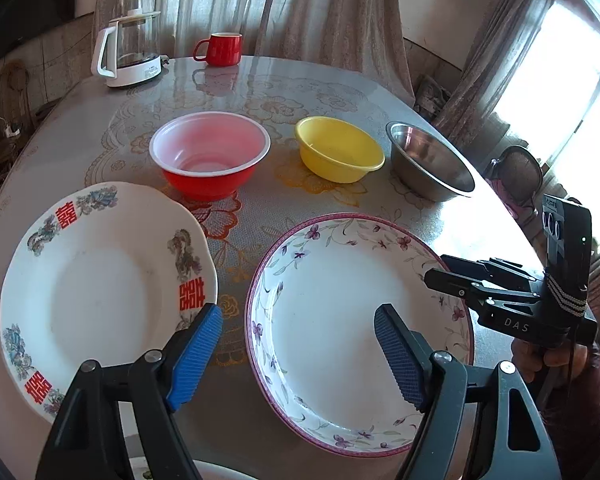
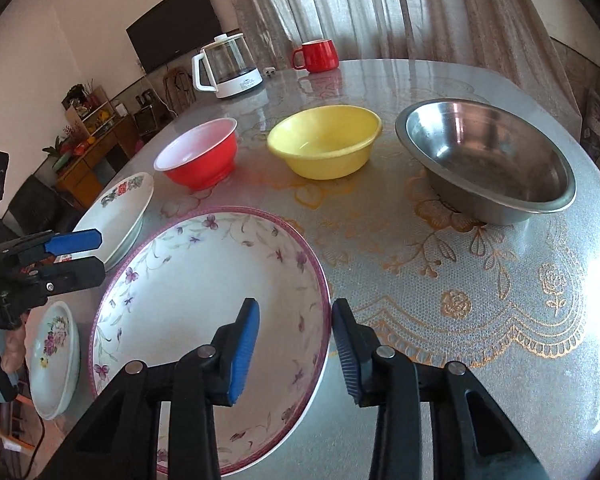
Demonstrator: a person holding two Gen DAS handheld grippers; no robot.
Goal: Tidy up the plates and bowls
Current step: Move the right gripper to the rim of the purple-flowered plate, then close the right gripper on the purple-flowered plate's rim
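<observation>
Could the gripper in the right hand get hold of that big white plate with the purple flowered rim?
Probably yes. The right gripper already straddles the near rim of the purple-rimmed flowered plate, one finger inside, one outside, with nothing in between. Its pads do not appear to press yet.

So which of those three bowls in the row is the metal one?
The steel bowl, at the right end of the row, shiny grey and the widest. The yellow bowl in the middle and the red bowl on the left look like plastic.

Table (image 2: 480,280) – plates (image 1: 108,280), bowls (image 1: 210,152), kettle (image 1: 130,48), mug (image 1: 220,49).
</observation>
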